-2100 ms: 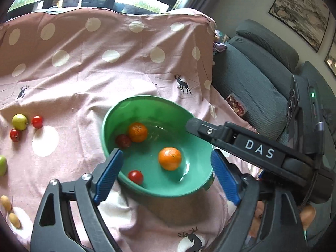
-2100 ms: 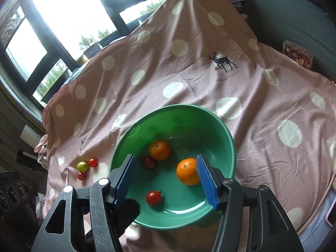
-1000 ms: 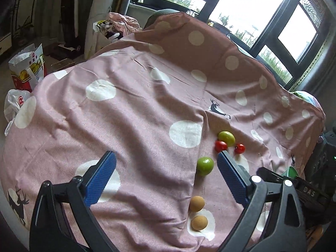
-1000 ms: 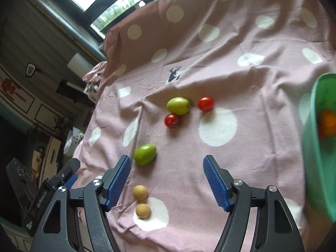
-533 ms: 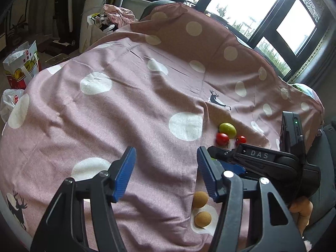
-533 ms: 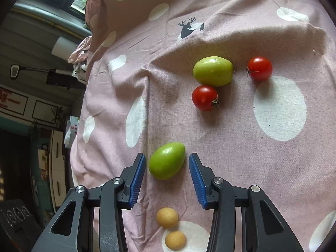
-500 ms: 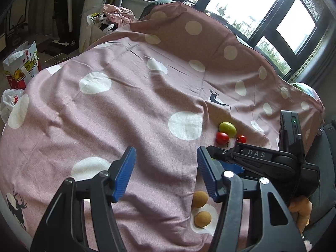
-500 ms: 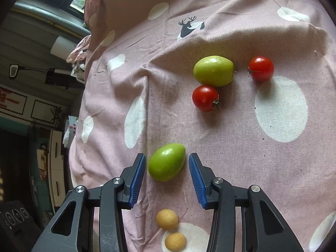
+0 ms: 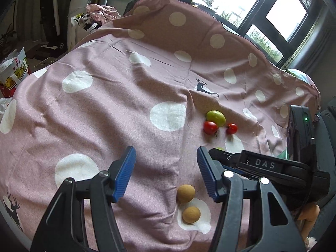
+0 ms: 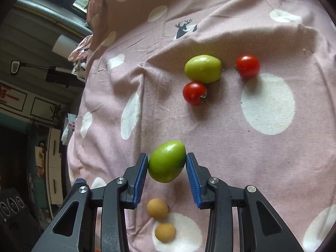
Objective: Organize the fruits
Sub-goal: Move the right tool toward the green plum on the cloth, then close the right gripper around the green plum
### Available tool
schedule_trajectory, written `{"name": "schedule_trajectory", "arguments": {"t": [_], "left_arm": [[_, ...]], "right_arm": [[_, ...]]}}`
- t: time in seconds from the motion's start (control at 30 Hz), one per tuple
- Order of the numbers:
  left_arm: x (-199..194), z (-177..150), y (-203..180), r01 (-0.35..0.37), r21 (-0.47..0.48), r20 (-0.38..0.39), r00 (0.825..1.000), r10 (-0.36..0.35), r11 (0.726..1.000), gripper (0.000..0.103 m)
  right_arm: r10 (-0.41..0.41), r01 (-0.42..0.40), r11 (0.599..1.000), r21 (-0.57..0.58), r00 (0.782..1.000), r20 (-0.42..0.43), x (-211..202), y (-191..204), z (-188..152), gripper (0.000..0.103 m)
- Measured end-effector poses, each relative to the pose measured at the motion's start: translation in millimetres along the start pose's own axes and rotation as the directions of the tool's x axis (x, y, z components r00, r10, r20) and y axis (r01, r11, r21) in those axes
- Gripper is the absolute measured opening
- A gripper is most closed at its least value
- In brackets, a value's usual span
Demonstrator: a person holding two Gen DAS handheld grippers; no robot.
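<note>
One "DAS" label, right gripper

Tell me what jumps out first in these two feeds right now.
The right claw pinches a green fruit between its blue pads, on the pink dotted cloth. Farther along the cloth lie a yellow-green fruit and two red tomatoes, with two small tan balls nearer. The left claw hangs open over bare cloth.
</note>
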State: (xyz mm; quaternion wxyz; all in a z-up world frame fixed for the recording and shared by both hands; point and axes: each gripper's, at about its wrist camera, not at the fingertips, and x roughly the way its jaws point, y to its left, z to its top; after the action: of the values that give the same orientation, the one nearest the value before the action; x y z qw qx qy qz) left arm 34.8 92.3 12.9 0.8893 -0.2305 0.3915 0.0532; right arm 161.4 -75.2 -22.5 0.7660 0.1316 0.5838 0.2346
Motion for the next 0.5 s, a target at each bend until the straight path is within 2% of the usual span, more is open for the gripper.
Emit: {"name": "schedule_trajectory", "arguments": {"t": [0.17,0.23,0.4,0.5], "left_arm": [[3.0,-7.6,-18.8,0.025,0.052,-0.012,1.000,-0.025,0.998,0.057],[3.1,-10.7,-26.4,0.044,0.079,-0.016,0.999,-0.043,0.996,0.052],[8.1,-18.8,-41.8,0.082,0.129,-0.045,0.996,-0.077,0.988,0.051],[14.4,-22.5,-46.9,0.105,0.132,-0.079,0.992,-0.095,0.986,0.049]], "right_arm": [[-0.129,0.130,0.990,-0.053,0.991,0.031,-30.7,-17.0,-16.9,0.039],[-0.134,0.136,0.989,-0.061,0.990,0.042,-40.3,-25.4,-24.8,0.039],[-0.203,0.208,0.973,-0.100,0.977,0.060,-52.4,-36.1,-37.5,0.039],[-0.185,0.190,0.973,-0.130,0.981,0.054,-53.5,-37.3,-39.2,0.039]]}}
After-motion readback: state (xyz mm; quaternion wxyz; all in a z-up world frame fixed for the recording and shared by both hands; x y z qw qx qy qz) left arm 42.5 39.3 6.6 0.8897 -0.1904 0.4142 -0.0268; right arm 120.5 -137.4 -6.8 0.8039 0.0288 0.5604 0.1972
